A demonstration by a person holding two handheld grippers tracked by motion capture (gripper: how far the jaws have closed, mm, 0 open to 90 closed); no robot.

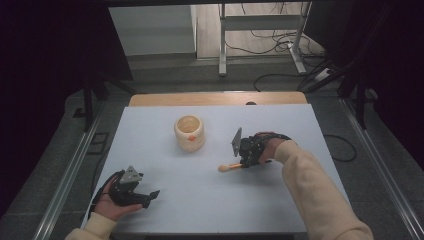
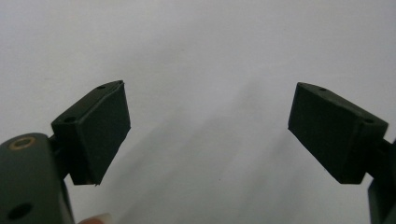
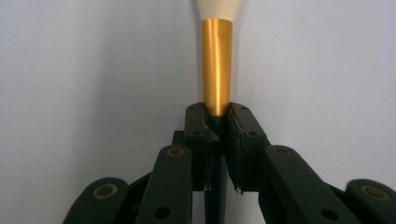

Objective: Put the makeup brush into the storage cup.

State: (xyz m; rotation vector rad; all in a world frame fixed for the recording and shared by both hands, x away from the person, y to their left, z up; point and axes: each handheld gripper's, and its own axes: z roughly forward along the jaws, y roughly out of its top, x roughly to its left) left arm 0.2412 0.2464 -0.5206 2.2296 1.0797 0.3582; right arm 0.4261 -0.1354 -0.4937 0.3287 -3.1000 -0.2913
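My right gripper (image 1: 244, 161) is shut on a makeup brush (image 1: 227, 167) with a gold ferrule and pale bristle head, just right of the table's middle; the head points left. In the right gripper view its jaws clamp the gold ferrule (image 3: 216, 65) where it meets the dark handle, and the pale head runs off the top. A cream wooden pot (image 1: 189, 133) stands upright behind and to the left of it, with something orange inside. My left gripper (image 1: 150, 196) rests open near the front left edge, held in a hand. Its jaws stand wide apart over bare table in the left gripper view (image 2: 208, 130).
The white table top (image 1: 200, 200) has a wooden strip along its far edge. Beyond it are a metal frame's legs (image 1: 222, 45) and cables on the floor. Metal rails run along both sides of the table.
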